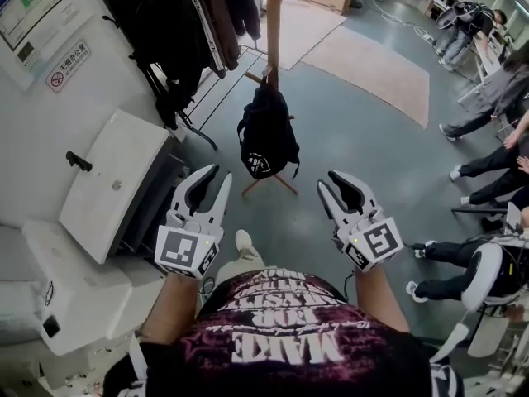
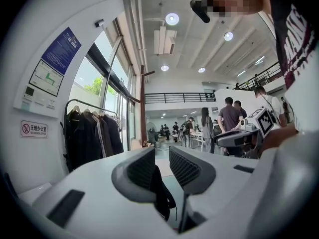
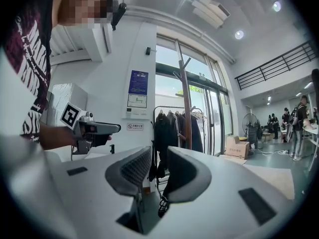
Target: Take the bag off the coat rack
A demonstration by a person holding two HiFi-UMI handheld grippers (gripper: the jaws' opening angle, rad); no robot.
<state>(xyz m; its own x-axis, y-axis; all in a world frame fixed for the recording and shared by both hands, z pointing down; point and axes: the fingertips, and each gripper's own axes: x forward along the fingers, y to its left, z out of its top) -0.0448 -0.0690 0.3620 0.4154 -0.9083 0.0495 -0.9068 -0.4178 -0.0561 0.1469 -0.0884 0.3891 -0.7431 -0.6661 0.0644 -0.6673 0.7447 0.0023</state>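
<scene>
The 2 grippers are held low, jaws parted and empty: left gripper [image 1: 216, 177], right gripper [image 1: 331, 182]. Beyond them, apart from both, the black bag [image 1: 266, 139] hangs on the wooden coat rack [image 1: 273, 23].

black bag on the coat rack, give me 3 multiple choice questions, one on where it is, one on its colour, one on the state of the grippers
1. Where is the bag?
A. hanging on the coat rack
B. in the left gripper
C. in the right gripper

2. What colour is the bag?
A. red
B. black
C. yellow

3. How do the jaws of both grippers stand?
A. shut on the bag
B. shut on nothing
C. apart, holding nothing

Answers:
1 A: in the head view it hangs from the wooden pole, apart from both grippers.
2 B: its fabric is black, with a pale print.
3 C: each gripper view shows a gap between the jaws, with the bag farther off.
</scene>
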